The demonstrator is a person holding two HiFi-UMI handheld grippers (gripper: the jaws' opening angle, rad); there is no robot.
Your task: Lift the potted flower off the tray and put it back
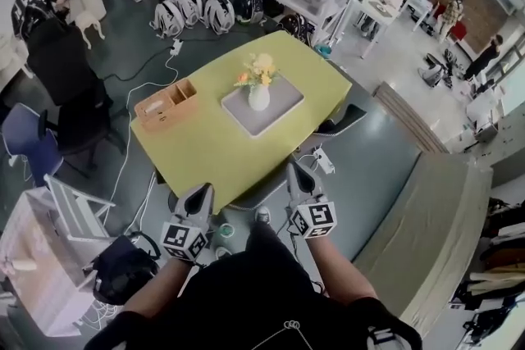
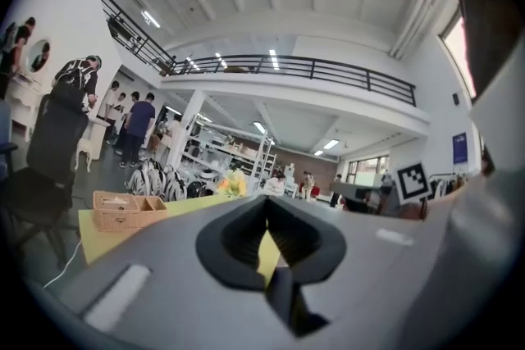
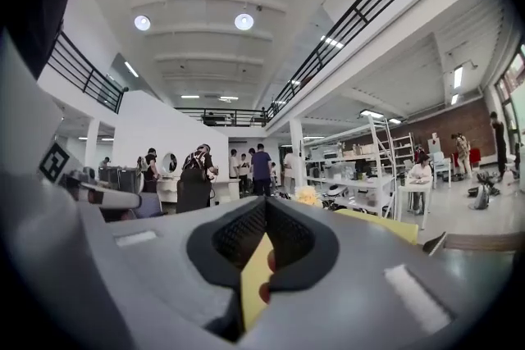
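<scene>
The potted flower [image 1: 259, 86], a white vase with yellow and orange blooms, stands upright on the grey tray [image 1: 283, 105] in the middle of the yellow-green table [image 1: 205, 152]. Both grippers hover at the table's near edge, well short of the tray. My left gripper [image 1: 203, 190] is shut with nothing in it, and so is my right gripper [image 1: 294, 169]. In the left gripper view the jaws [image 2: 266, 205] meet at their tips and the flowers [image 2: 231, 185] show far beyond them. In the right gripper view the shut gripper [image 3: 266, 205] points toward the flowers [image 3: 307, 195].
A wicker box [image 1: 166, 104] sits on the table left of the tray. A dark office chair [image 1: 70, 98] stands to the left, and a white rack [image 1: 74, 213] at the near left. Shelving, helmets and several people fill the back of the room.
</scene>
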